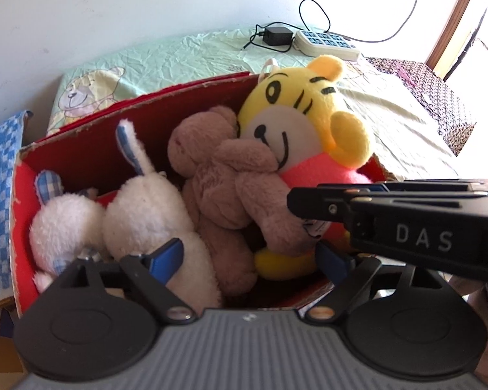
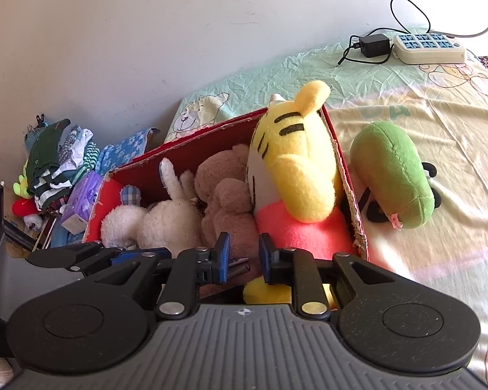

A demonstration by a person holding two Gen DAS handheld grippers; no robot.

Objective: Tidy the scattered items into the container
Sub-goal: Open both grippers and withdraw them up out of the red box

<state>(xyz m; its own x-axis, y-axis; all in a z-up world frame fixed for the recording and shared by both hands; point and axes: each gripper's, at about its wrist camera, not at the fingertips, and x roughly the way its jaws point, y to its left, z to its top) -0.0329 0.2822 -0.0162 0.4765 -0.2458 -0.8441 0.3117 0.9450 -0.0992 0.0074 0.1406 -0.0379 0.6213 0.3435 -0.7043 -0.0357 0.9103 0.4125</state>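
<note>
A red cardboard box (image 1: pixel 91 149) (image 2: pixel 192 149) on the bed holds three plush toys. From left to right they are a white bunny (image 1: pixel 146 208) (image 2: pixel 172 221) with blue-check ears, a brown bear (image 1: pixel 218 175) (image 2: pixel 224 195) and a yellow tiger (image 1: pixel 296 113) (image 2: pixel 296 169) with a pink body. My left gripper (image 1: pixel 249 260) stands open, its blue pads wide apart over the bunny's rump and the bear's legs. My right gripper (image 2: pixel 244 256) is open by a narrow gap above the bear's leg and the tiger's foot. In the left wrist view it reaches in from the right. A green plush (image 2: pixel 390 175) lies on the sheet outside the box, to its right.
A power strip (image 2: pixel 429 47) (image 1: pixel 325 44) and a black adapter (image 2: pixel 372 45) with cables lie at the far edge of the bed near the wall. A pile of clothes (image 2: pixel 58 162) and a purple tissue pack (image 2: pixel 81 201) sit left of the box.
</note>
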